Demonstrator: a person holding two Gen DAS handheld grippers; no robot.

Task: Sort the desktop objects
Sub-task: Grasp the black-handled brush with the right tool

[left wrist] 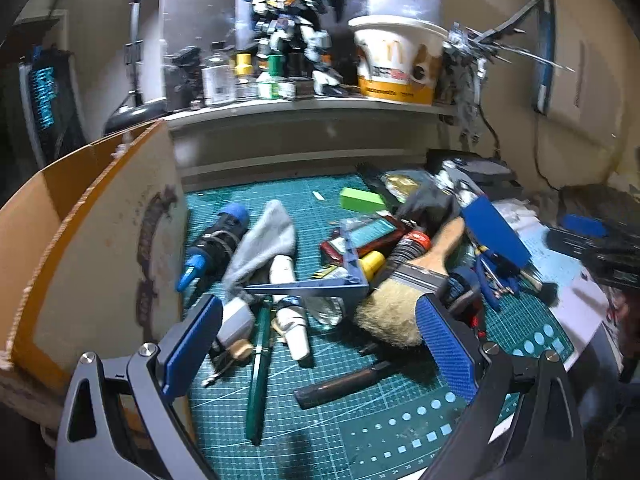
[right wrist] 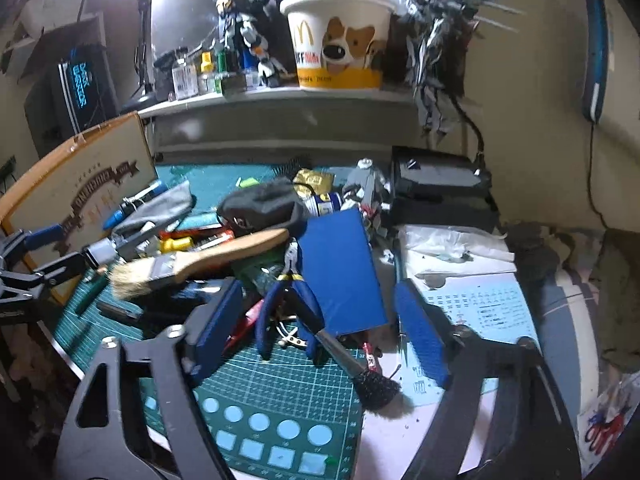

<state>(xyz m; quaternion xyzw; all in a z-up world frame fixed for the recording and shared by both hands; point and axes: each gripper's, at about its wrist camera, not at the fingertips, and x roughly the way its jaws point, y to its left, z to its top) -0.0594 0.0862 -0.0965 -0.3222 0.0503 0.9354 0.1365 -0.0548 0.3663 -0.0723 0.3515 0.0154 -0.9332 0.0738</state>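
Observation:
A pile of tools lies on the green cutting mat (left wrist: 360, 432). My left gripper (left wrist: 320, 342) is open above the mat. Between its blue pads lie a white tube (left wrist: 294, 320), a green pen (left wrist: 258, 368), a black marker (left wrist: 340, 386) and the bristles of a wooden paintbrush (left wrist: 400, 304). My right gripper (right wrist: 320, 326) is open too. It hangs over blue-handled pliers (right wrist: 280, 304), a flat blue box (right wrist: 340, 268) and a small black-bristled brush (right wrist: 360, 372). The left gripper (right wrist: 36, 256) also shows at the left edge of the right wrist view.
An open cardboard box (left wrist: 100, 248) stands left of the mat, also seen as the box (right wrist: 80, 196). A shelf (left wrist: 304, 106) at the back carries bottles, a model robot and a paper bucket (left wrist: 400, 64). A decal sheet (right wrist: 480, 304) and a black case (right wrist: 440, 188) lie to the right.

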